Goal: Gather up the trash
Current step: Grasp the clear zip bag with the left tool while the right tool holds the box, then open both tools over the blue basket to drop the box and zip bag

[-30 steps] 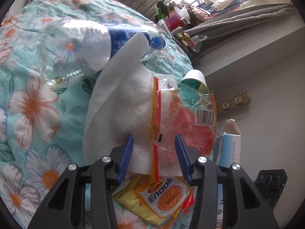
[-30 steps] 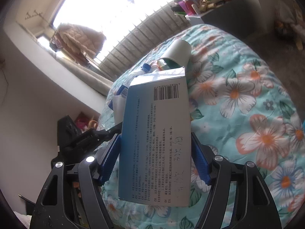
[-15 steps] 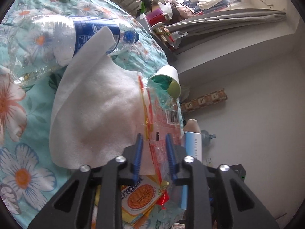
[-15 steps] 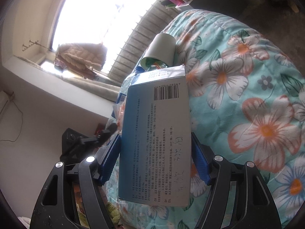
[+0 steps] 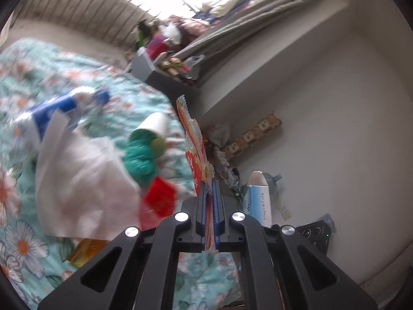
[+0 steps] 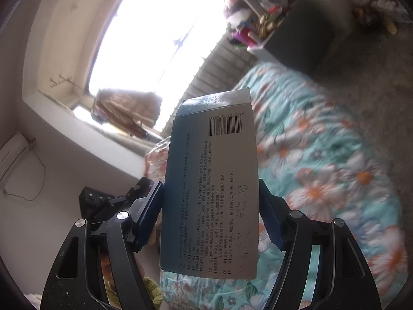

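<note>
Bedroom scene: a bed [image 5: 144,95] under a teal floral quilt, a bright window [image 6: 160,31] with a radiator below it, and cluttered shelving past the foot of the bed.

Left hand-held gripper [image 5: 209,188]: jaws pressed together on the lower edge of a red snack wrapper [image 5: 193,142], which stands edge-on above the fingers. One second ago the jaws stood apart over the wrapper as it lay flat on the tissue; half a second ago they were narrowing on it. The wrapper is now clear of the quilt, and the view has swung toward the wall.

Outward from that gripper, blurred by motion, remaining litter on the quilt:
- a small red packet [image 5: 158,200], just beside the fingers
- a white tissue sheet [image 5: 80,178], partly over a yellow sachet [image 5: 82,252]
- a paper cup [image 5: 152,130] on its side with a green wad [image 5: 140,159] at its mouth
- a clear plastic bottle [image 5: 59,108] with blue label, farthest off

Right hand-held gripper [image 6: 211,204]: jaws clamped on both sides of a blue and white carton [image 6: 214,186], barcode end up, held off the bed. Grip unchanged across the last second; only the background behind it has shifted. The same carton shows at the right of the left wrist view.

A wall-mounted air conditioner [image 6: 11,155] sits at the far left wall.
</note>
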Available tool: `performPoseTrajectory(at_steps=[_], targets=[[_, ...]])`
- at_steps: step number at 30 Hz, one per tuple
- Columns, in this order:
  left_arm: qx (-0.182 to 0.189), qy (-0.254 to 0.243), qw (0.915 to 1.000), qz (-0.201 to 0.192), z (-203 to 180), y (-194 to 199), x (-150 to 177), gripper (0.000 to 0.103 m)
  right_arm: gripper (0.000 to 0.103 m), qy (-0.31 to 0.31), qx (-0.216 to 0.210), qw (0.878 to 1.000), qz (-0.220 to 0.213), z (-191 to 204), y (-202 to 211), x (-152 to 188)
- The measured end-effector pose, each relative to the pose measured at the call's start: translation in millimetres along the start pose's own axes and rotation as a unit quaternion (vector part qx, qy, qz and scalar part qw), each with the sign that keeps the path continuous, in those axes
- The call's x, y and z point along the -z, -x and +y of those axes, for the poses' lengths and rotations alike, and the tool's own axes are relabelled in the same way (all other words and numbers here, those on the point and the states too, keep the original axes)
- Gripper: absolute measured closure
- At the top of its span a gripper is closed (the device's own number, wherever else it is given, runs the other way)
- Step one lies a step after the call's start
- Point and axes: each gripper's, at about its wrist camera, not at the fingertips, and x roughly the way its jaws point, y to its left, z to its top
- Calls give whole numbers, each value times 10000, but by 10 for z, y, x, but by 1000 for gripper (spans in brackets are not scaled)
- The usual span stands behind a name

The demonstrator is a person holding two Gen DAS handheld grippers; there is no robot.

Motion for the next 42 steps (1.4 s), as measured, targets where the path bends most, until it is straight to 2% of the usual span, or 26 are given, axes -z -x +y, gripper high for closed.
performPoseTrajectory(at_steps=[3,6,10,14,17,21,22,24,28,29,34,36,37,39,42], targets=[[243,-451,9987,24,-360,-26,17,99,37,0,70,9993,-367,-26,301,-27],[486,-809,9952,244,-705,-195,42,99,37,-96,183,9965,-813,-152,641,-42],[733,-1240,9872,692,-1176,-653,136,99,37,-317,591,9862,-1516,-437,1162,-94],[690,-1770,9731,1307,-1633,-1295,381,99,36,-754,1034,9695,-2093,-827,1650,-102],[470,-2249,9556,1843,-1926,-1878,664,99,36,-1218,1278,9559,-2347,-1221,1930,-67],[193,-2686,9285,2558,-2158,-2681,1057,99,36,-1956,1515,9391,-2386,-1830,1997,19],[128,-2789,9194,2770,-2204,-2948,1181,99,36,-2120,1534,9357,-2365,-1994,2036,76],[-54,-2925,9082,2992,-2238,-3288,1345,99,36,-2490,1534,9281,-2304,-2334,2014,109],[-396,-3153,8807,3513,-2178,-4051,1679,99,36,-2983,1620,9154,-2165,-2933,1921,85],[-490,-3193,8736,3639,-2135,-4234,1750,99,36,-3038,1628,9144,-2122,-3024,1822,-11],[-920,-3510,8424,3983,-1909,-4987,2124,97,35,-3488,1737,9009,-1913,-3661,1671,-169],[-1039,-3573,8342,4071,-1833,-5199,2239,94,33,-3495,1809,9000,-1872,-3843,1631,-214],[-1146,-3619,8295,4096,-1769,-5314,2300,86,32,-3548,1867,8983,-1796,-3948,1602,-211],[-1370,-3679,8223,4121,-1656,-5477,2372,75,28,-3716,2186,8873,-1636,-4165,1536,-171],[-1643,-3726,8189,4045,-1598,-5573,2398,71,28,-3823,2840,8678,-1417,-4303,1495,-65]])
